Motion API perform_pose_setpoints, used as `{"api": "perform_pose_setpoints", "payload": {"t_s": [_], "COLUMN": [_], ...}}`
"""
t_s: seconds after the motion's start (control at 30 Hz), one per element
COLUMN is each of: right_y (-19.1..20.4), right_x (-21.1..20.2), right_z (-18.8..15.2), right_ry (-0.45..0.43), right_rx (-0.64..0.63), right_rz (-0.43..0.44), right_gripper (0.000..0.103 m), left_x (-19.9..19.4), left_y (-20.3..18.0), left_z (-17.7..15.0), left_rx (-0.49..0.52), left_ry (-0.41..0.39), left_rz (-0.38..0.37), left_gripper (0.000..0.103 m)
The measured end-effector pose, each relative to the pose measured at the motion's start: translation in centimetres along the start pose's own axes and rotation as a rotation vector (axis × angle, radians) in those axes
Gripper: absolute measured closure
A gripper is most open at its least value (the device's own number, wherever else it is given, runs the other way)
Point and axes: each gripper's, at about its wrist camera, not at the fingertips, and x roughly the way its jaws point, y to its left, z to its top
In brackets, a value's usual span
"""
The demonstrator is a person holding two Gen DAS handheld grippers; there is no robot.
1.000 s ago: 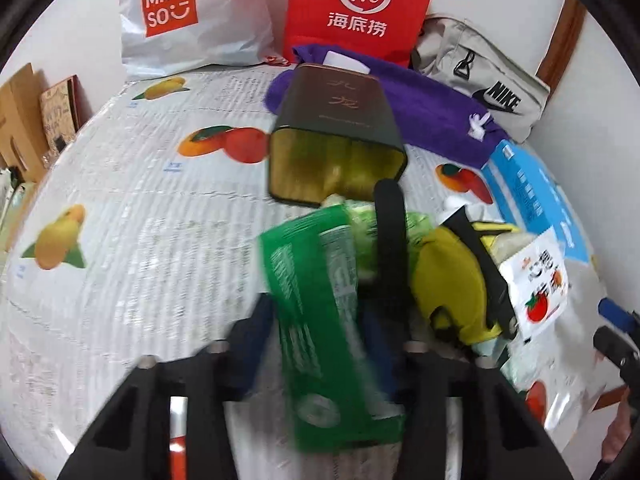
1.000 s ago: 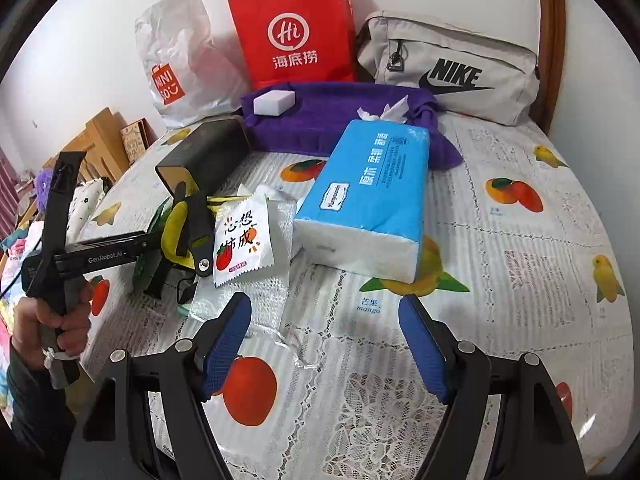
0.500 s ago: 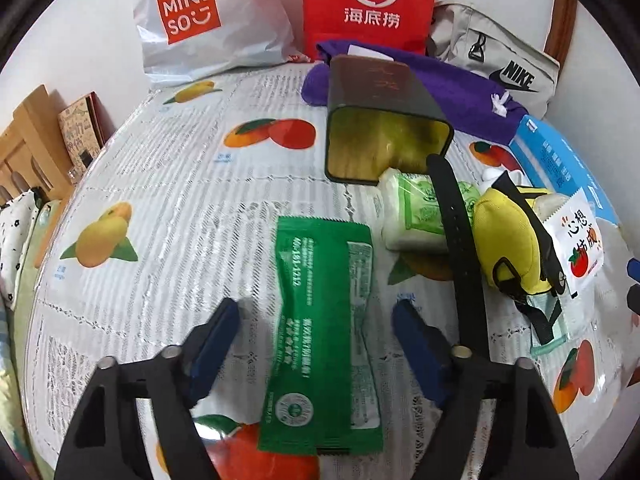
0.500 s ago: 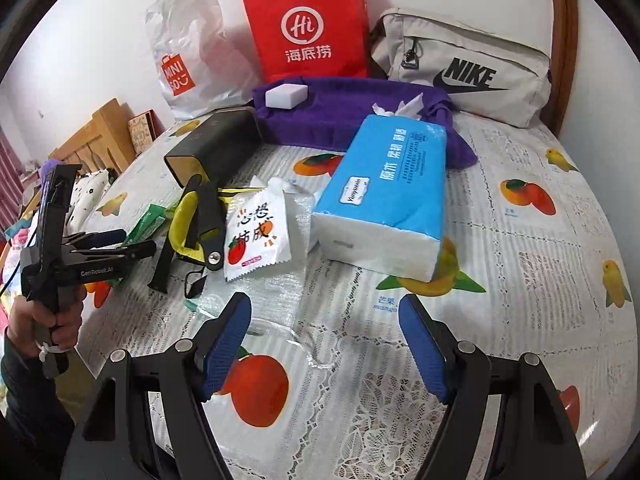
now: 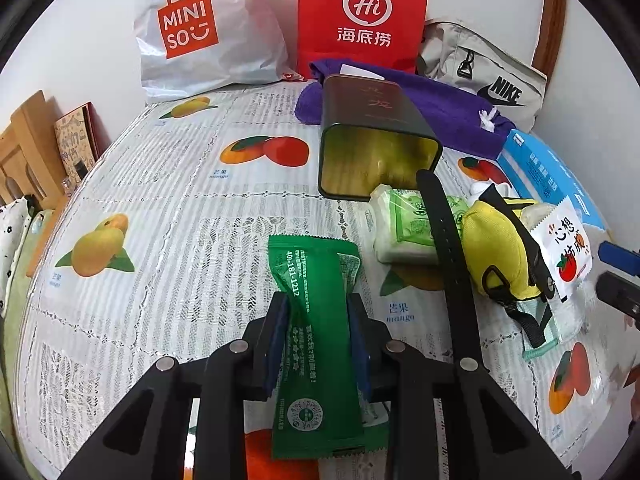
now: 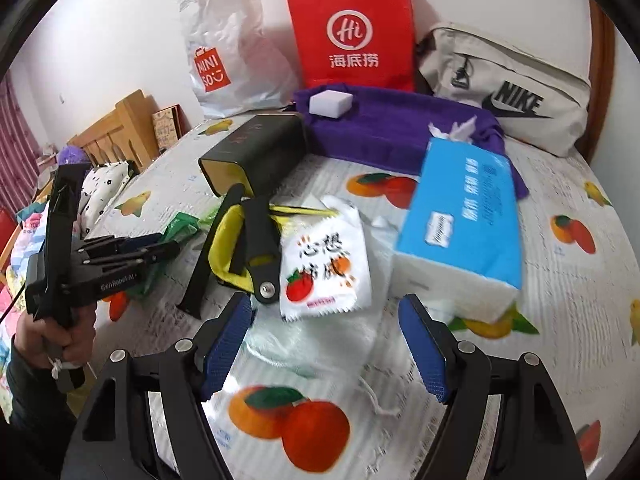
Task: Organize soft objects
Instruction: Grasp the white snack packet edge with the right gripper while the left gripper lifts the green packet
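From the left wrist, the left gripper point(image 5: 318, 334) has its fingers closed on the middle of the green packet point(image 5: 316, 344), near on the tablecloth point(image 5: 168, 208). The packet looks light, soft and a little slippery, so I think the middle hold is good. The dark tin point(image 5: 376, 148) lies open, further away.

From the right wrist, the right gripper point(image 6: 326, 344) is wide open and holds nothing, near the white sachet point(image 6: 326, 264) and the blue tissue pack point(image 6: 460, 224).
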Motion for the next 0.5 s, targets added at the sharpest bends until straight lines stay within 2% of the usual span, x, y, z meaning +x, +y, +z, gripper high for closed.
{"api": "perform_pose_setpoints", "payload": {"t_s": [0.2,0.23,0.27,0.33,0.4,0.47,0.5], "right_y": [1.3,1.7,2.0,2.6,2.9,2.9,2.8], "right_x": [1.5,1.9,2.2,2.9,3.2,2.8,2.5], "right_z": [0.5,0.5,0.5,0.3,0.1,-0.2,-0.2], "right_ry": [-0.023,-0.021,-0.017,-0.011,-0.008,-0.029,-0.039], "right_rx": [-0.060,-0.085,-0.105,-0.157,-0.189,-0.202,-0.204], "right_rz": [-0.027,-0.039,-0.051,-0.098,-0.117,-0.117,-0.122], "right_gripper": [0.029,0.033,0.044,0.054,0.057,0.071,0.074], "left_x": [-0.1,-0.1,-0.1,-0.1,0.0,-0.1,0.0], "left_y": [0.3,0.3,0.3,0.2,0.2,0.2,0.2], "left_z": [0.0,0.0,0.0,0.0,0.0,-0.1,-0.1], "left_rx": [-0.007,-0.007,-0.005,-0.001,-0.003,-0.001,0.000], "left_ry": [-0.003,-0.004,-0.004,-0.006,-0.008,-0.013,-0.014], "left_rz": [-0.010,-0.010,-0.009,-0.007,-0.007,-0.006,-0.006], "left_gripper": [0.072,0.072,0.072,0.072,0.072,0.072,0.072]}}
